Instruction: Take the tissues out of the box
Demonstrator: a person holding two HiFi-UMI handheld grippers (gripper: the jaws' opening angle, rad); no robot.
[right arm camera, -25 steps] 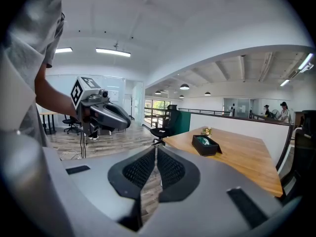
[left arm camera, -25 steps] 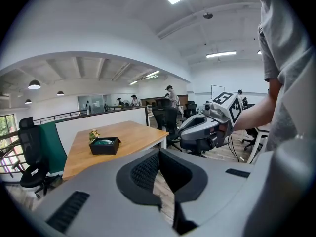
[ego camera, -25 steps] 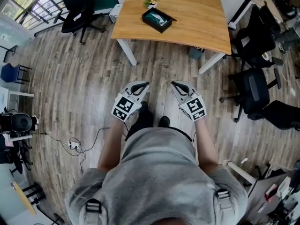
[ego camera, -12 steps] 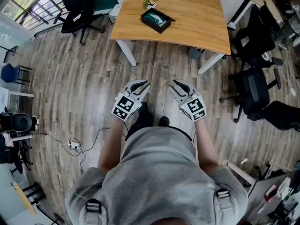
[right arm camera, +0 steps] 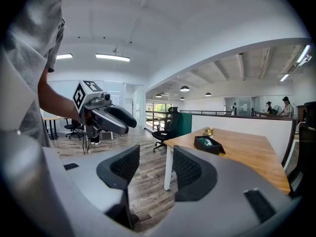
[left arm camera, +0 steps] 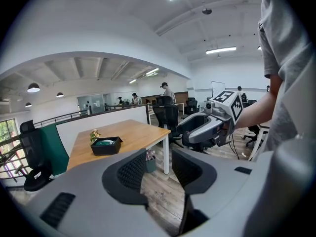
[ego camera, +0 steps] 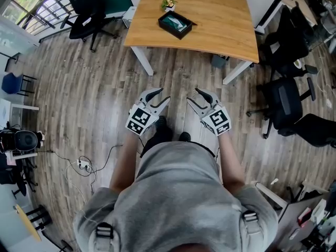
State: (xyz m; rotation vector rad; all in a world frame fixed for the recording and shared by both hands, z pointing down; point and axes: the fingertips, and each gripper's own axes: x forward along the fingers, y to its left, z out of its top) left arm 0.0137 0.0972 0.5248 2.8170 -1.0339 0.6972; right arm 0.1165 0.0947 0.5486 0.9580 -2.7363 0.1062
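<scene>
Approach step: the box of tissues stands untouched on the table, well apart from both grippers.

The dark box (ego camera: pixel 176 23), with the tissues (ego camera: pixel 178 20) showing in its open top, sits near the far left part of the wooden table (ego camera: pixel 223 22), just beside a small potted plant (ego camera: pixel 168 2). The person stands on the plank floor (ego camera: pixel 89 93), well short of the table, with the left gripper (ego camera: pixel 161 96) and right gripper (ego camera: pixel 192 95) side by side at waist height. Both sets of jaws are spreading open with nothing between them. No tissue looks drawn yet. The next move likely calls for stepping up to the table, lowering one gripper over the box opening to pinch the top tissue, and perhaps steadying the box with the other.
</scene>
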